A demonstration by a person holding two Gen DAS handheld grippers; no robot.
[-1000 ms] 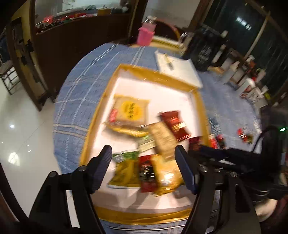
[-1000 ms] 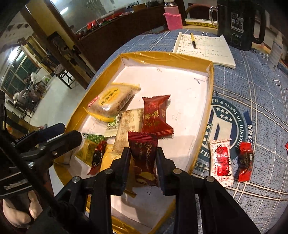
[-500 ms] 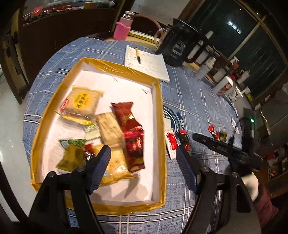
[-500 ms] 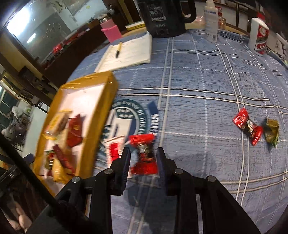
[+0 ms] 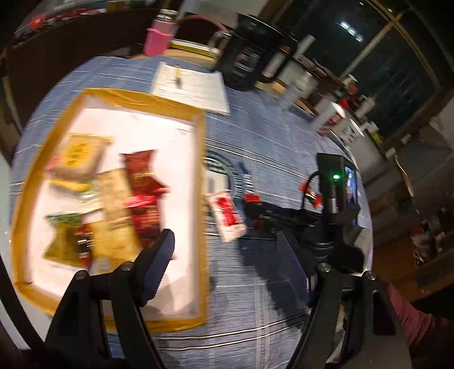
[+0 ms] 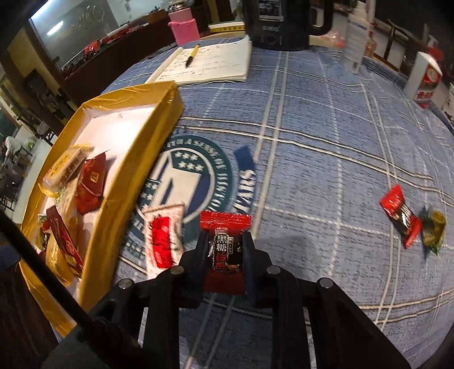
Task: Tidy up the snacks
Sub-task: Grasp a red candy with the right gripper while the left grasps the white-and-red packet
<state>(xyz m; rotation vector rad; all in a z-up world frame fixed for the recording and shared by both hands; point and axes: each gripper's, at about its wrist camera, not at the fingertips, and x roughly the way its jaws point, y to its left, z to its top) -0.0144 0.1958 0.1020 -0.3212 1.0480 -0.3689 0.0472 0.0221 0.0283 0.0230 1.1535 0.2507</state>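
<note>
A gold-rimmed white tray (image 5: 202,198) (image 6: 136,170) holds several snack packets. My right gripper (image 6: 225,249) is shut on a red and black candy packet (image 6: 225,249) on the blue tablecloth, right of the tray. A white and red packet (image 6: 163,238) (image 5: 227,213) lies just left of it. A red packet (image 6: 400,215) and a green candy (image 6: 432,227) lie far right. My left gripper (image 5: 225,249) is open and empty, hovering over the tray's right rim, with the right gripper's body (image 5: 334,204) ahead of it.
A notebook with a pen (image 6: 210,61), a black mug (image 6: 279,22), a pink-sleeved bottle (image 6: 184,28) and white bottles (image 6: 356,37) stand at the far side of the round table. The tablecloth has a round printed emblem (image 6: 195,178).
My right gripper left a dark red packet in the tray, moved right and closed on the red and black candy packet. My left gripper swung right, toward the tray's right rim.
</note>
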